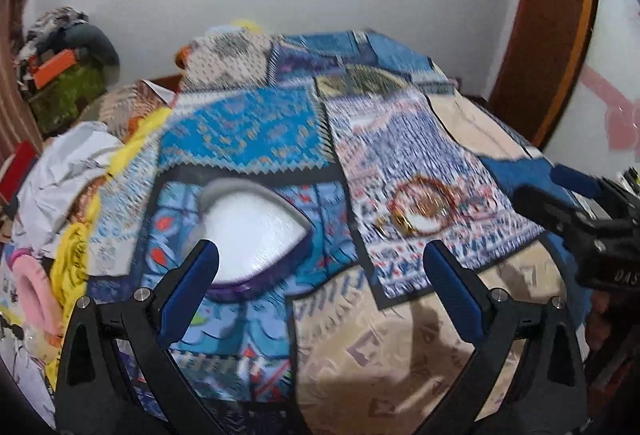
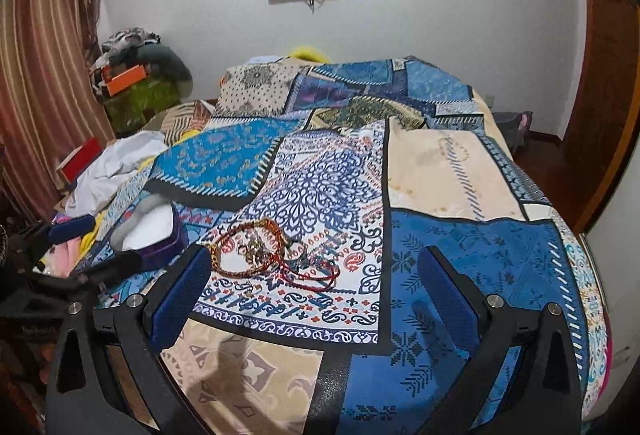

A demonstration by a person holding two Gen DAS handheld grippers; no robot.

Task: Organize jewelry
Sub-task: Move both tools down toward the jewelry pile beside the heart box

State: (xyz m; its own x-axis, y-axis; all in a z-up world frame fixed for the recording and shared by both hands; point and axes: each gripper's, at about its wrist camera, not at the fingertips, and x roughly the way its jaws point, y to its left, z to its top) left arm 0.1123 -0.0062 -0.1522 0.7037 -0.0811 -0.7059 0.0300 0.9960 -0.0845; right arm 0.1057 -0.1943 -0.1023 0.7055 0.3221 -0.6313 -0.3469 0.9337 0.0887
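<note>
A heart-shaped box (image 1: 256,231) and a heap of jewelry (image 2: 272,255) lie on the bed (image 2: 460,163). The box lies left of the jewelry, apart from it. Crumpled cloth (image 2: 116,163) sits behind the box.

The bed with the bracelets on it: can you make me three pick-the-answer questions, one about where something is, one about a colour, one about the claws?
1. Where does the jewelry pile lie?
A. inside the box
B. on the patchwork bedspread, outside the box
C. on the floor

2. What colour is the inside of the heart-shaped box?
A. white
B. green
C. black

3. How do the left claw and right claw stand?
A. both open, holding nothing
B. both shut on bracelets
C. one holds the box

Answers:
1 B, the bracelets rest on the cloth beside the box.
2 A, its lining is white within a purple wall.
3 A, the blue pads stand wide apart with nothing between.
</note>
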